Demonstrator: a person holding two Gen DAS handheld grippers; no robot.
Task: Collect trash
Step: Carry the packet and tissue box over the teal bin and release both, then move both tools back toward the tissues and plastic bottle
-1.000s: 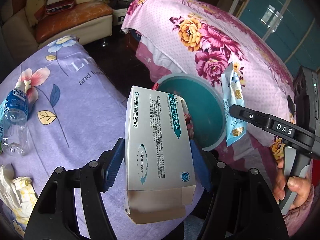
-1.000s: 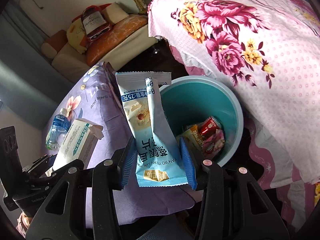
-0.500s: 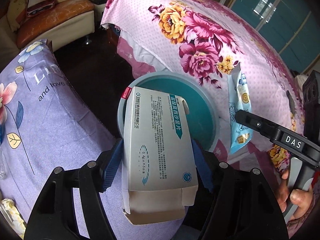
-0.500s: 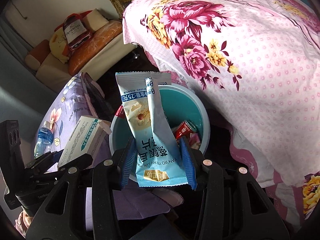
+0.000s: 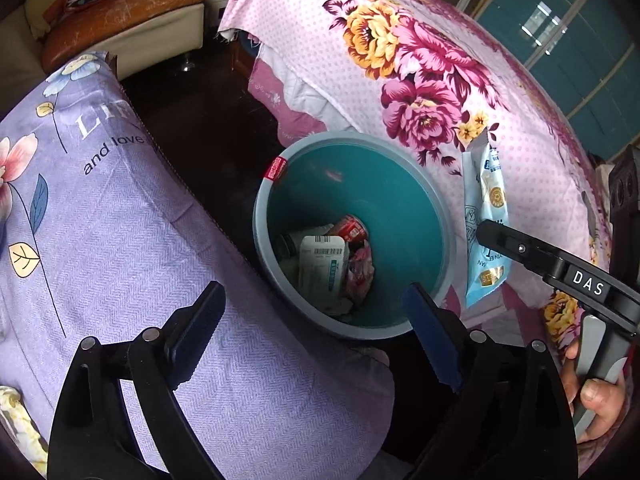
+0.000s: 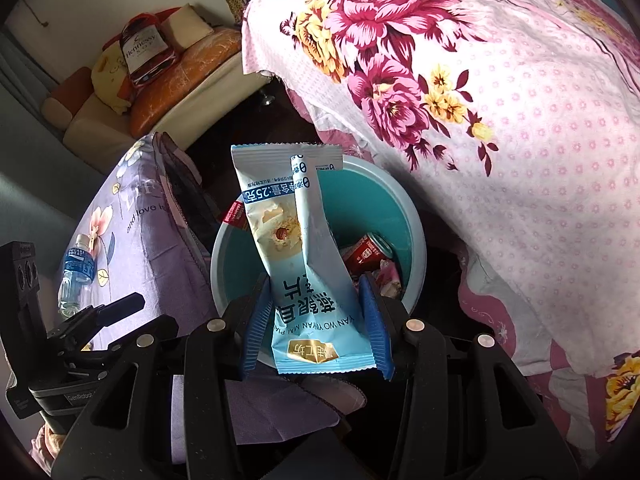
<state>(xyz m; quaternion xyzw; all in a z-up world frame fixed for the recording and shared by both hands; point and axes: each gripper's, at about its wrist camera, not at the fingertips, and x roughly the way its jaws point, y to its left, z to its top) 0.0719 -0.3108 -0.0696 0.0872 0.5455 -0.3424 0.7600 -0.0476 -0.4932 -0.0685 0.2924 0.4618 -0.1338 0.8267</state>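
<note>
1. Gone from the left claw (image 5: 316,334) is the white medicine box (image 5: 322,270) it was gripping a second ago; the box is now lying inside the teal bin (image 5: 424,216), on top of the other rubbish.
2. That left claw is hanging over the near rim of the bin with its jaws opening wide and nothing between them.
3. Beside the box in the bin, a red can (image 5: 352,228) and some crumpled pink wrapping are lying against the bottom.
4. The right claw (image 6: 316,322) is gripping a light blue snack wrapper (image 6: 304,248) by its lower end, the blue pads pressing on both sides, and the wrapper is standing upright over the bin's opening.
5. In the left wrist view, the same wrapper is hanging just beside the bin's right rim, in front of the pink flowered bedspread (image 5: 400,60).
6. A hand (image 5: 596,396) is holding the right claw's handle at the lower right.
7. A purple flowered cloth (image 5: 120,240) is covering the surface to the left of the bin, and a clear water bottle (image 6: 76,276) with a blue label is lying on it in the right wrist view.
</note>
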